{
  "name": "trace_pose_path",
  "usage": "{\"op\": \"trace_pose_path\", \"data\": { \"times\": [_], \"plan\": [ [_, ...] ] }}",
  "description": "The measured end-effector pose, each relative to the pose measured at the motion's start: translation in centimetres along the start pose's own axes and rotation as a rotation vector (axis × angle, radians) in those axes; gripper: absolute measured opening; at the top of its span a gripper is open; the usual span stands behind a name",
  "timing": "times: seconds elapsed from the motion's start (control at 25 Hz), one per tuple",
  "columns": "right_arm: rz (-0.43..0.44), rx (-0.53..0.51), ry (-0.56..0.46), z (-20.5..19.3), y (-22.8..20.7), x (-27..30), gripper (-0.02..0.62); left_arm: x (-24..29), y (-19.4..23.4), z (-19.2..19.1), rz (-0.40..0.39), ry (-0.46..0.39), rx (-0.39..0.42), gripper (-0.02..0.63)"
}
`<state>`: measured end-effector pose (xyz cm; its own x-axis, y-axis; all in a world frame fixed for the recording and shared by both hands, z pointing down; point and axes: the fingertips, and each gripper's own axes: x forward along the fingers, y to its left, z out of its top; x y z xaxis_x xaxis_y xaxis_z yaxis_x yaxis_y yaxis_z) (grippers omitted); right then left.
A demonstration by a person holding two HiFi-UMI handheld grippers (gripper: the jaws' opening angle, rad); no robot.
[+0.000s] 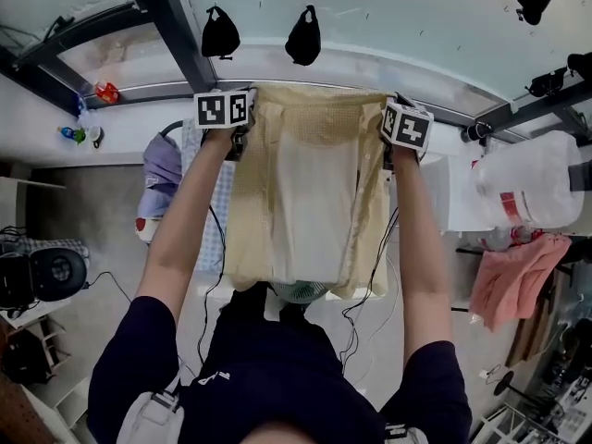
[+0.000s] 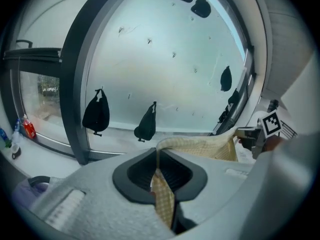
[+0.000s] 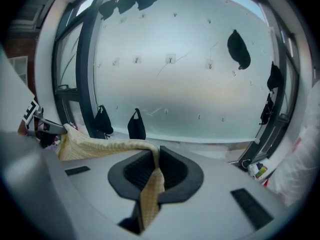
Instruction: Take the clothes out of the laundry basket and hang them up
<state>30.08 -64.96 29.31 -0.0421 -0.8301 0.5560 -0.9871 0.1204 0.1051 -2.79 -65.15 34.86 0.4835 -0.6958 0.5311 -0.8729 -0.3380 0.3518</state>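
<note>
I see a frosted window wall (image 1: 370, 17) ahead with bright, even daylight through it. Dark metal frame bars (image 1: 171, 26) cross it, and two black bags (image 1: 220, 33) hang on it. White sill (image 1: 37, 128) at left, grey floor (image 1: 92, 239) below.

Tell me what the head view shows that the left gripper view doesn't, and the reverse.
Head view only: the yellow garment hanging at full length, the person's arms, and a pink cloth at right. Left gripper view only: the left tool up close, its jaws shut on the garment's corner. Both: the garment's top edge, the right tool holding the other corner, and two black bags on the frosted window.
</note>
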Motion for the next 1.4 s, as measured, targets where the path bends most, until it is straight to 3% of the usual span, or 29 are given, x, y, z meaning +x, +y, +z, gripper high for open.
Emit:
{"op": "trace_pose_path", "data": {
  "times": [0.2,0.32,0.44,0.6,0.64,0.88,1.08,1.4],
  "plan": [
    [0.037,0.0,0.131,-5.7,1.1,3.0,0.092,2.6,1.6,-4.6,-0.014,0.133,-0.011,0.035],
    [0.039,0.047,0.222,-9.2,0.9,4.5,0.19,3.5,2.4,-6.8,-0.005,0.191,-0.019,0.04],
    [0.056,0.112,0.335,-11.7,0.4,5.5,0.29,3.8,2.6,-8.1,-0.027,0.231,-0.055,0.163],
    [0.066,0.065,0.359,-12.0,0.3,5.0,0.311,3.5,2.0,-10.0,-0.069,0.293,-0.03,0.233],
    [0.075,0.064,0.362,-12.2,0.4,4.8,0.342,3.4,2.0,-10.3,-0.069,0.291,-0.026,0.238],
    [0.179,0.065,0.345,-12.3,2.0,3.0,0.386,1.7,1.0,-9.8,-0.061,0.225,-0.013,0.242],
    [0.216,0.095,0.283,-12.3,2.6,0.1,0.387,-0.8,-0.8,-8.7,-0.052,0.155,-0.023,0.252],
    [0.284,0.139,0.119,-12.3,4.3,-8.5,0.388,-7.8,-6.3,-8.8,-0.027,0.033,0.026,0.261]
  ]
}}
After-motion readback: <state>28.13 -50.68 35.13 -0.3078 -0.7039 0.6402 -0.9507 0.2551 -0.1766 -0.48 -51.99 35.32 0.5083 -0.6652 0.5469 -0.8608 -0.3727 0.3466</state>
